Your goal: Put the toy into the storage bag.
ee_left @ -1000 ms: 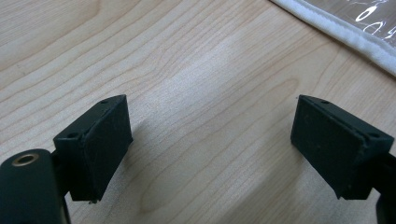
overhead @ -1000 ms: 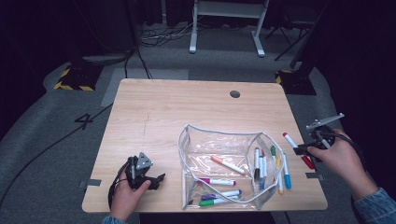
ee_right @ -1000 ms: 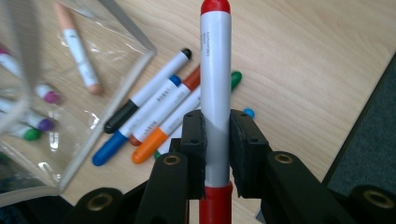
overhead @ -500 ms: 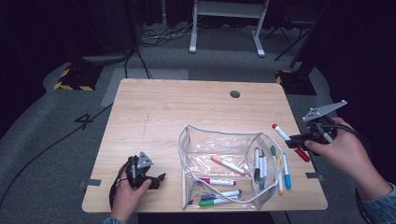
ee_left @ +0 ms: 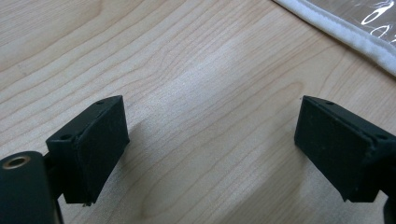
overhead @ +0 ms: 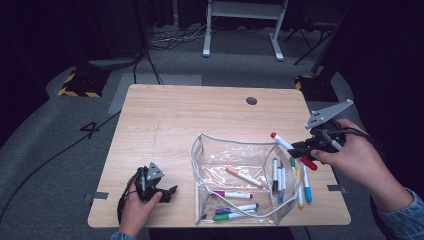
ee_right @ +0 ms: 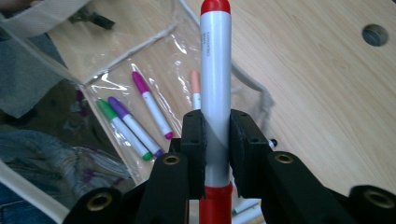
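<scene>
Desk point(overhead: 200, 115): carries the clear pouch point(overhead: 235, 155) at 5 o'clock of centre, mouth open.
Pouch contents: four markers point(overhead: 235, 194) already lie inside, your completed share.
Remaining work: about five loose markers point(overhead: 300, 182) rest at the pouch's 3 o'clock edge; you have yet to load them.
Right gripper point(overhead: 300, 148): your jaws are clamped on the red marker point(ee_right: 215, 93), lifted clear of the desk.
Left gripper point(overhead: 167, 192): your jaws stand wide apart and empty, at the pouch's 9 o'clock.
Change: one second earlier the red marker was low, at the desk's 3 o'clock edge; it now sits higher and nearer the pouch.
</scene>
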Demonstrator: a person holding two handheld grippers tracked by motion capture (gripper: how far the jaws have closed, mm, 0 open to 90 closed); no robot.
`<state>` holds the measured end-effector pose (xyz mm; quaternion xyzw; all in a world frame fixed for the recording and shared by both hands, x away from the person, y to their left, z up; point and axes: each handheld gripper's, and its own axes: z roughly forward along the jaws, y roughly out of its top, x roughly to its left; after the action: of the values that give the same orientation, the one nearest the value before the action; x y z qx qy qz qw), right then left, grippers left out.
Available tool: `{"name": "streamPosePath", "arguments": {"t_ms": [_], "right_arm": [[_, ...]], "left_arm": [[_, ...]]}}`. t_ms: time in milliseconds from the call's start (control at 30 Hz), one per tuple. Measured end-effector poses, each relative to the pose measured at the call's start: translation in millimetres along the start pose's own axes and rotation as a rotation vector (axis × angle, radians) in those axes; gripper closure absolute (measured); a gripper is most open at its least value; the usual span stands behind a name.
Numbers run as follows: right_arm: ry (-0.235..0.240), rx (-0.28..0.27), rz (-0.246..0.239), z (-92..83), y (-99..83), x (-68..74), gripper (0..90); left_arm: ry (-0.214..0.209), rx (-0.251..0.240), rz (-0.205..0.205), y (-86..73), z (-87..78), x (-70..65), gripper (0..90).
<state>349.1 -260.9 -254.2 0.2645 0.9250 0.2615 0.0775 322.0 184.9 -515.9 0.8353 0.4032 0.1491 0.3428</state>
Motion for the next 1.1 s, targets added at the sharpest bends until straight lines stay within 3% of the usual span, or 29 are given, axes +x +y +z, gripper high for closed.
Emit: {"name": "streamPosePath", "arguments": {"t_ms": [400,667,1100], "right_arm": [[0.097,0.034,-0.150,21.8,28.5,45.0,77.4],[0.185,0.079,-0.234,48.1,44.0,71.8,77.4],[0.276,0.208,-0.291,95.3,46.4,96.2,77.4]], "left_arm": [[0.003,0.004,-0.002,0.4,0.0,0.6,10.1],[0.006,0.006,-0.003,0.5,-0.1,0.8,10.0],[0.006,0.006,-0.004,0.4,-0.1,0.8,10.0]]}}
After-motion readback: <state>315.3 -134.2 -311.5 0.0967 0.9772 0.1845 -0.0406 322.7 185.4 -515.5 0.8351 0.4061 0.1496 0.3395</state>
